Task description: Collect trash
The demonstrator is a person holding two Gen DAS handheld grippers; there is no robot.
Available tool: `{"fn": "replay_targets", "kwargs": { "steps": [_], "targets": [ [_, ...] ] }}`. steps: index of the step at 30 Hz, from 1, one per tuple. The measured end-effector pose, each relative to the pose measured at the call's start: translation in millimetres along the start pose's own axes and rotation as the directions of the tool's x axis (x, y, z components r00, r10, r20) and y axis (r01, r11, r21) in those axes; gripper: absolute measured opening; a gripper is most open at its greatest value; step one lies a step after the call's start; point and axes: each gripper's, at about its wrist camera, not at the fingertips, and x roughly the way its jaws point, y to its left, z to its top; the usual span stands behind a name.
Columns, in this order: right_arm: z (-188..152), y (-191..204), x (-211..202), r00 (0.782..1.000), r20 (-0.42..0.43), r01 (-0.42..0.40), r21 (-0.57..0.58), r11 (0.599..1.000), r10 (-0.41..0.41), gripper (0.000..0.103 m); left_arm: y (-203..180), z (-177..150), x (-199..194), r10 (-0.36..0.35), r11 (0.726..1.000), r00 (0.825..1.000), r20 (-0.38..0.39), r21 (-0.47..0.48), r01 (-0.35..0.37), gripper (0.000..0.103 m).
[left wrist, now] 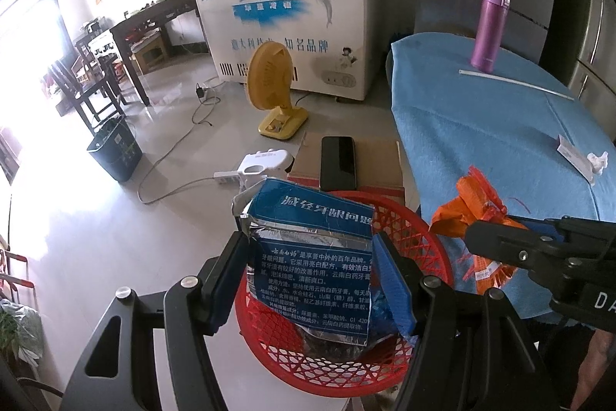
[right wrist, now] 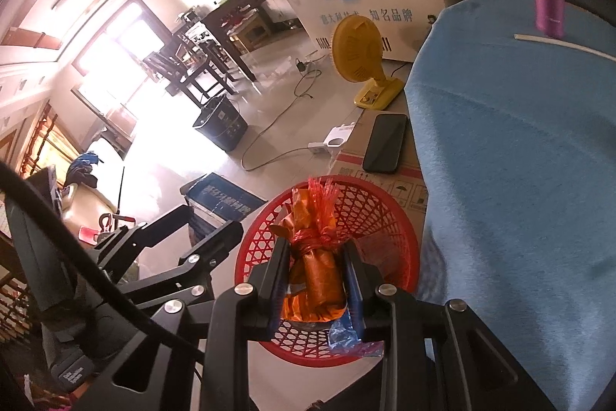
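L tongs (left wrist: 312, 280) clamped on the blue toothpaste box (left wrist: 312, 257), torn, foil showing; I'm holding it over the red basket (left wrist: 435, 257). R tongs (right wrist: 315, 280) clamped on the orange wrapper bundle (right wrist: 317, 272), also over the basket (right wrist: 389, 218); a blue plastic scrap (right wrist: 342, 334) lies under its R finger.

Around: cardboard box (left wrist: 377, 156) just beyond the basket w/ a black phone (left wrist: 338, 162) flat on it. Blue-clothed table (left wrist: 500, 126) to the R of both tongs; purple flask (left wrist: 489, 26) upright at its far end, white straw (left wrist: 516, 83) just in front of it. Nothing between tongs and basket.

L cam only: white paper scraps (left wrist: 581, 160) on the cloth beyond R tongs (left wrist: 500, 245). R cam only: L tongs (right wrist: 208, 230) w/ box (right wrist: 219, 203) off to its L, at the basket's edge. Both: yellow fan (left wrist: 273, 83), white freezer (left wrist: 292, 26), dark bin (left wrist: 115, 153) on the floor ahead.
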Motion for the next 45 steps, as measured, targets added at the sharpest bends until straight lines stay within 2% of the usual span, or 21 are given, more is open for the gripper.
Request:
{"fn": "replay_targets", "kwargs": {
  "steps": [11, 18, 21, 23, 29, 37, 45],
  "targets": [
    [0.5, -1.3, 1.9, 1.000, 0.007, -0.001, 0.021, 1.000, 0.001, 0.030, 4.6, 1.9, 17.1, -0.023, 1.000, 0.999, -0.039, 0.000, 0.023, 0.068],
    [-1.6, -8.1, -4.5, 1.000, 0.023, -0.013, 0.079, 0.997, 0.011, 0.033, 7.3, 3.4, 24.8, -0.032, 0.999, 0.998, -0.059, -0.009, 0.031, 0.068],
    [-1.5, -13.7, -7.7, 0.999, 0.035, -0.039, 0.116, 0.993, 0.035, 0.042, 9.1, 4.5, 25.2, -0.024, 1.000, 0.998, -0.060, -0.013, 0.024, 0.068],
    [-1.9, -16.8, -12.1, 0.998, 0.059, -0.045, 0.137, 0.990, 0.037, 0.058, 10.1, 4.9, 24.1, -0.019, 1.000, 0.998, -0.058, -0.017, 0.018, 0.068],
    [-5.4, -23.0, -25.0, 0.995, 0.098, -0.030, 0.138, 0.990, 0.017, 0.058, 6.2, 3.6, 12.2, -0.007, 1.000, 1.000, -0.029, -0.003, 0.006, 0.068],
    [-8.8, -47.2, -48.1, 0.989, 0.145, -0.013, 0.187, 0.982, -0.015, 0.058, -19.3, 8.7, -16.1, -0.045, 0.997, 0.999, 0.027, 0.060, 0.043, 0.070],
    [-14.4, -87.4, -89.3, 0.970, 0.232, 0.005, 0.255, 0.967, -0.066, 0.058, -76.0, 15.8, -27.0, -0.087, 0.982, 0.996, 0.032, 0.173, 0.080, 0.071]
  ]
}}
